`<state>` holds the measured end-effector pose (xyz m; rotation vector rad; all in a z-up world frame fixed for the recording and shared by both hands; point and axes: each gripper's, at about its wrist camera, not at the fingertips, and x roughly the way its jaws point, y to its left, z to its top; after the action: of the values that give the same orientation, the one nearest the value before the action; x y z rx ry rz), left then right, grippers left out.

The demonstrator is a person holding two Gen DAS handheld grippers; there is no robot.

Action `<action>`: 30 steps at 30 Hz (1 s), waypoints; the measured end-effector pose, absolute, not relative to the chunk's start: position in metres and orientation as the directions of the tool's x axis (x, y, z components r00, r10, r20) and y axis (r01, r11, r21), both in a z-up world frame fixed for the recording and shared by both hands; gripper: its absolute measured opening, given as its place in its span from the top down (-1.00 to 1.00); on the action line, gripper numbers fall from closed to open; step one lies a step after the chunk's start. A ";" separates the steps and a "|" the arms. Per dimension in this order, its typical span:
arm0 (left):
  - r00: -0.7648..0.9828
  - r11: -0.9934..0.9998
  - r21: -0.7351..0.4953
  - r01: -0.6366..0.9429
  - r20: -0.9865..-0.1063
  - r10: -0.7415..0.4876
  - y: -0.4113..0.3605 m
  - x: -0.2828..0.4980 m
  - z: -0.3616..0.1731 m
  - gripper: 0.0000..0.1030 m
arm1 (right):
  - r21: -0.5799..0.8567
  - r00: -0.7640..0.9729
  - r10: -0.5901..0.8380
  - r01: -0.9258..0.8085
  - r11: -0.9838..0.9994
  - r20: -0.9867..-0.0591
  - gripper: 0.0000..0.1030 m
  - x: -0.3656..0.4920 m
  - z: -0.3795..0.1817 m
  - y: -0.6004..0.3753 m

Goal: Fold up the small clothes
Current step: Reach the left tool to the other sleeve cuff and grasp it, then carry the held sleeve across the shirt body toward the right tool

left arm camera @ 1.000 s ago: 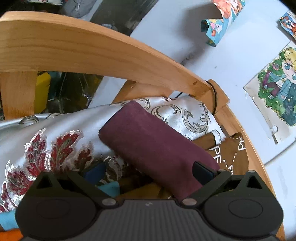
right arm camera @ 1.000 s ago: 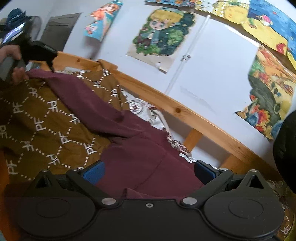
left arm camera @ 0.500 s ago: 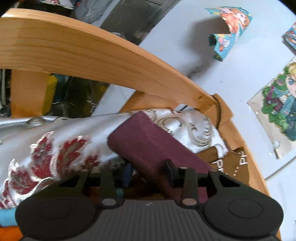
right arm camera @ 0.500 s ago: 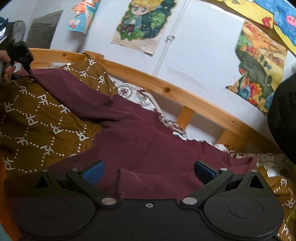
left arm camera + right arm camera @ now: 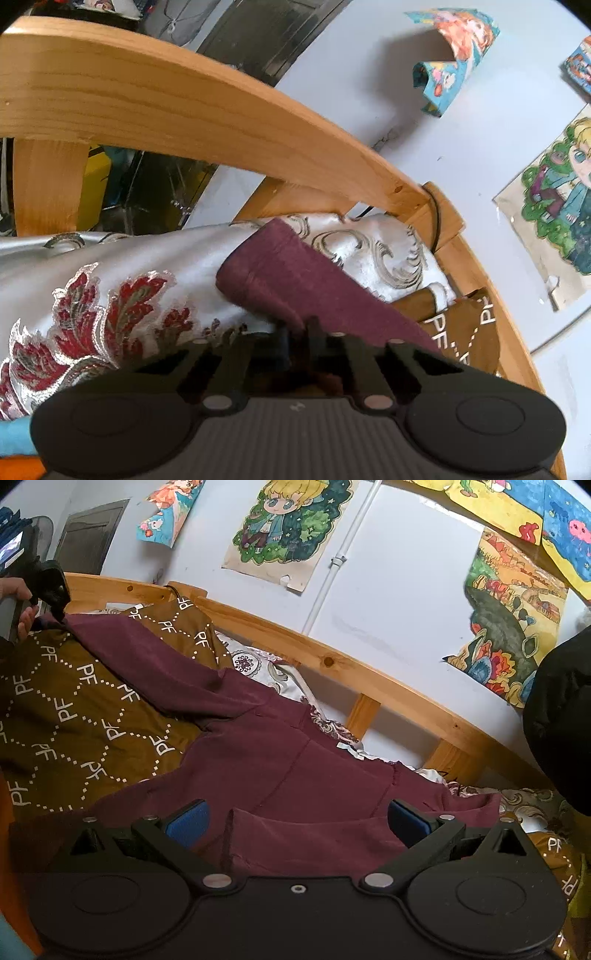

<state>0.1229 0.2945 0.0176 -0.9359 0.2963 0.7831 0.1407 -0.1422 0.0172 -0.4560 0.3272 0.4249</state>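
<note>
A maroon garment [image 5: 280, 760] lies spread on a brown "PF" patterned cover [image 5: 74, 709] on a bed. One long sleeve or leg of it [image 5: 147, 664] stretches to the far left. My left gripper [image 5: 299, 332] is shut on the end of that maroon piece [image 5: 295, 273]; it also shows in the right wrist view [image 5: 55, 590], pinching the cloth. My right gripper [image 5: 297, 816] is open, its blue pads [image 5: 188, 821] on either side of a folded maroon edge [image 5: 306, 838] just in front of it.
A wooden bed rail [image 5: 192, 110] curves close above the left gripper and runs along the wall [image 5: 332, 661]. A silver brocade cloth with red leaves [image 5: 110, 288] lies beside the garment. Posters [image 5: 288, 528] hang on the wall. A dark object [image 5: 561, 720] is at right.
My left gripper has closed from open onto the end of the maroon piece. The right gripper view has shifted, showing more of the spread garment.
</note>
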 end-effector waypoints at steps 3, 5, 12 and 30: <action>0.708 0.404 -0.592 -0.698 -0.488 0.509 0.287 0.121 0.028 0.93 | -0.359 0.867 0.310 -0.452 0.816 -0.389 -0.99 0.138 0.017 -0.147; 0.729 0.443 -0.591 -0.674 -0.438 0.525 0.281 0.118 0.035 0.93 | -0.355 0.871 0.304 -0.444 0.822 -0.386 -0.99 0.136 0.018 -0.152; 0.875 0.703 -0.533 -0.470 -0.182 0.448 0.236 0.118 0.080 0.94 | -0.341 0.890 0.277 -0.404 0.849 -0.363 -0.99 0.132 0.021 -0.173; 0.943 0.941 -0.168 0.293 -0.113 -0.314 0.001 0.206 0.095 0.93 | -0.275 0.914 0.134 -0.251 0.928 -0.383 -0.99 0.135 0.006 -0.257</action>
<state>0.2058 0.0009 0.0950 -0.1501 0.1389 -0.3107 0.1347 -0.2567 0.0061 -0.3267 0.3682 0.2017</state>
